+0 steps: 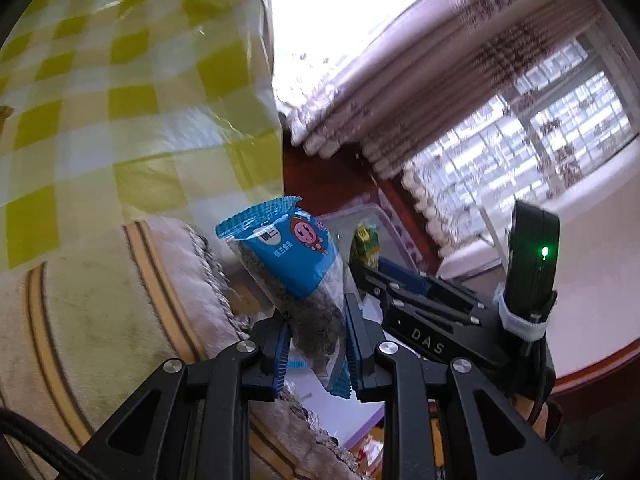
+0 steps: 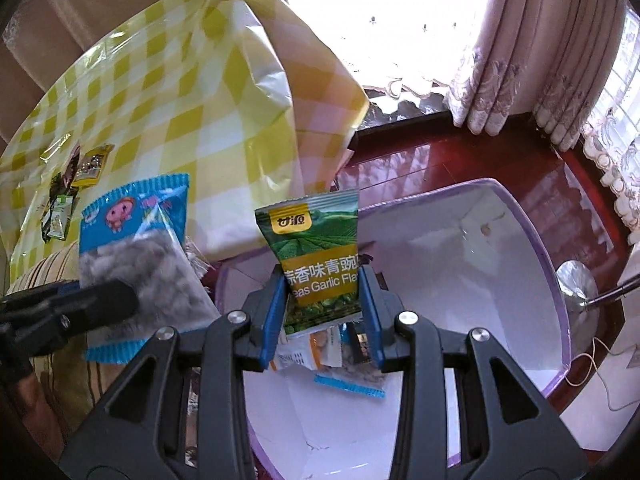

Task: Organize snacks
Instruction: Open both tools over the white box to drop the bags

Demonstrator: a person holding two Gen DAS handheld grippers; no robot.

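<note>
My left gripper is shut on a blue snack packet with a pink cartoon face and holds it upright in the air; it also shows in the right wrist view. My right gripper is shut on a green garlic-pea packet above a white box with a lilac rim. A few snack packets lie inside the box. More small packets lie on the yellow checked tablecloth at left. The right gripper body appears in the left wrist view.
A beige fringed cushion sits under the table edge at left. The floor is glossy red wood. Pink curtains hang at the window behind. A metal lamp base and a thin cord lie right of the box.
</note>
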